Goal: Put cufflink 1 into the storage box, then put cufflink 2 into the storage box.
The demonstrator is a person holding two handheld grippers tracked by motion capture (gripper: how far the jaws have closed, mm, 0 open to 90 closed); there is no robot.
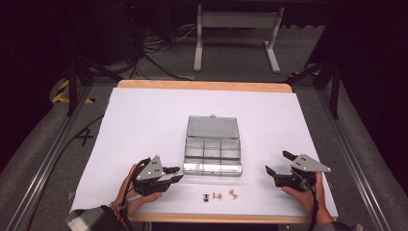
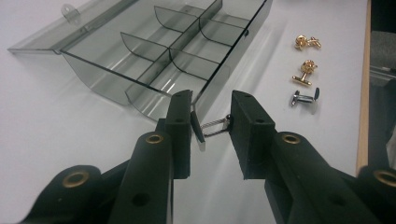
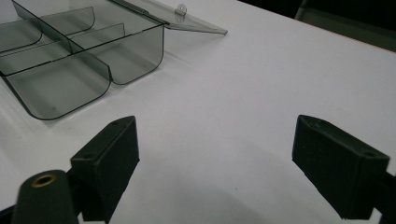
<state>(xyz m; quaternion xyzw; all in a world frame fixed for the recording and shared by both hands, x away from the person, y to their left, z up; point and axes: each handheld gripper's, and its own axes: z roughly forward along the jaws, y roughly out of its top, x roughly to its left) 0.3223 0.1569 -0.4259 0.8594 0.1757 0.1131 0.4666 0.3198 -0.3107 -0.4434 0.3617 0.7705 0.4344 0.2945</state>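
A clear smoky compartment box [image 1: 212, 155] lies open at mid-table, its lid [image 1: 212, 126] folded flat behind it. My left gripper [image 1: 177, 174] hovers just left of the box's front corner, shut on a silver cufflink [image 2: 208, 129] that spans the gap between its pads. Three more cufflinks lie on the white sheet near the front edge: a silver one [image 1: 206, 197] and two gold ones [image 1: 217, 196] [image 1: 234, 194]. In the left gripper view they show as two gold cufflinks [image 2: 307, 42] [image 2: 304, 72] and one silver cufflink [image 2: 306, 99]. My right gripper [image 1: 278, 162] rests right of the box, open and empty.
The white sheet [image 1: 144, 125] covers a wooden table [image 1: 202, 85] whose front edge runs just behind the loose cufflinks. The box's compartments [image 3: 70, 51] look empty. Metal rails flank the table, and a white stand [image 1: 235, 29] is on the floor beyond.
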